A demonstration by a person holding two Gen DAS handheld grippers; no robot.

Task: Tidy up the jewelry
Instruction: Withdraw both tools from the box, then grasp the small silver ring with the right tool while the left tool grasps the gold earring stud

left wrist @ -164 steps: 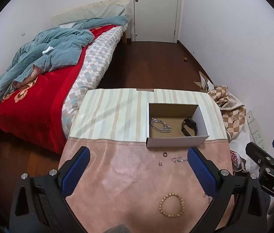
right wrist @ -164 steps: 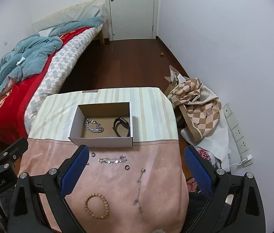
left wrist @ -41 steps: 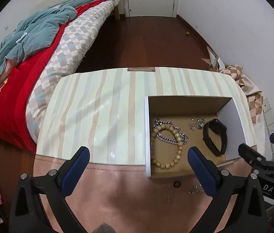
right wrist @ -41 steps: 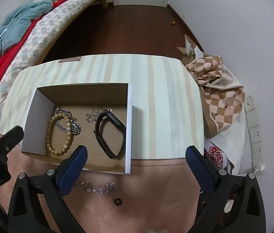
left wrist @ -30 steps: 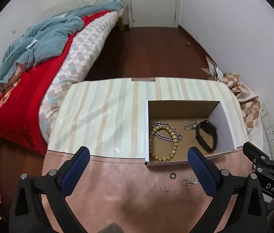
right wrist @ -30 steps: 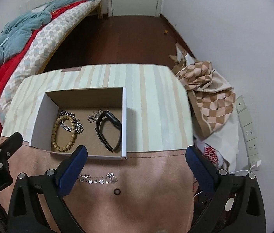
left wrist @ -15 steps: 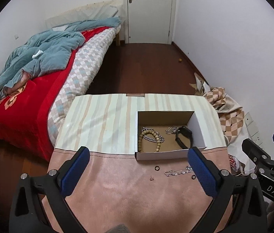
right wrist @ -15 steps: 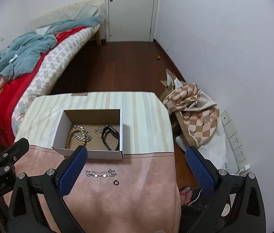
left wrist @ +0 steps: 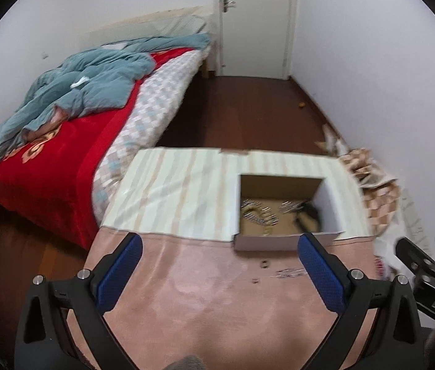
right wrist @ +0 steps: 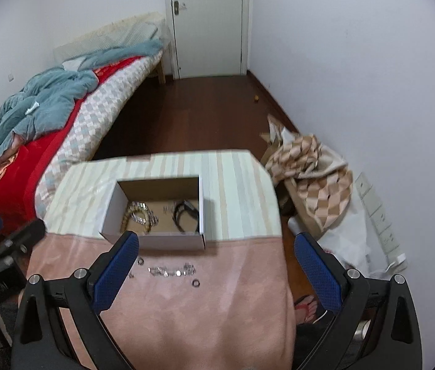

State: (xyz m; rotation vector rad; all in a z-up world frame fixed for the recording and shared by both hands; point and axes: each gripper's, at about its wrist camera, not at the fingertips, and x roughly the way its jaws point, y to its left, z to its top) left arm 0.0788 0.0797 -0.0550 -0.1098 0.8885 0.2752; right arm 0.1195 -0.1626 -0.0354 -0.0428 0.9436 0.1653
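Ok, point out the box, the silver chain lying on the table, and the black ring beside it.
box (right wrist: 171,242): right wrist view, white front wall.
silver chain (right wrist: 169,271): right wrist view, middle of its length.
black ring (right wrist: 196,283): right wrist view, on its band.

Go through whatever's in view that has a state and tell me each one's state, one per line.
Left tool: open, holding nothing.
Right tool: open, holding nothing.
Cardboard box: open-topped, jewelry inside.
Silver chain: loose on the pink cloth, outside the box.
Dark ring: loose on the cloth.
Door: closed.
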